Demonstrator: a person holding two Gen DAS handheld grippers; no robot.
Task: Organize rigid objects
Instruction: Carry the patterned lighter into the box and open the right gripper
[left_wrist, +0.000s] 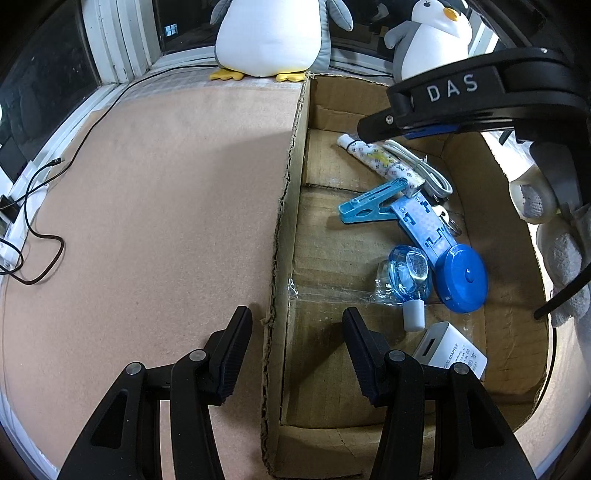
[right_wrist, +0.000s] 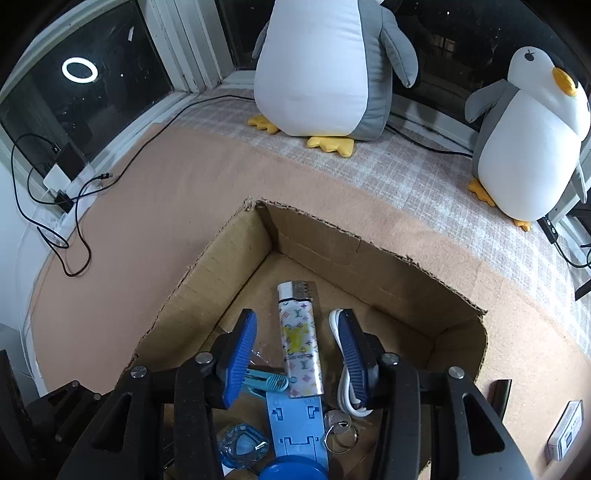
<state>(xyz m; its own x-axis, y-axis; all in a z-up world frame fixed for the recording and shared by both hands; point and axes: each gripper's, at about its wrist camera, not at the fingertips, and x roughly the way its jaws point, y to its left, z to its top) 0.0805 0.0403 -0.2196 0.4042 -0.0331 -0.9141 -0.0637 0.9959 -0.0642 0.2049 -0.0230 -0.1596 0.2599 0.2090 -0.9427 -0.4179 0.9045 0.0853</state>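
Straddling lighter (right_wrist: 300, 338), right tongs (right_wrist: 297, 345) wide

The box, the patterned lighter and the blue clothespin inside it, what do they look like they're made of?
Box: corrugated cardboard, matte brown, with ragged torn edges.
Lighter: probably plastic under a glossy printed wrap, with a shiny metal cap.
Clothespin: looks like moulded light-blue plastic, smooth, with a ribbed tip.

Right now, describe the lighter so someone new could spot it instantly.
Look inside the open cardboard box, toward its far corner. The lighter lies between the right gripper and its open blue fingers. It alone is white with colourful monogram print and a silver metal top.
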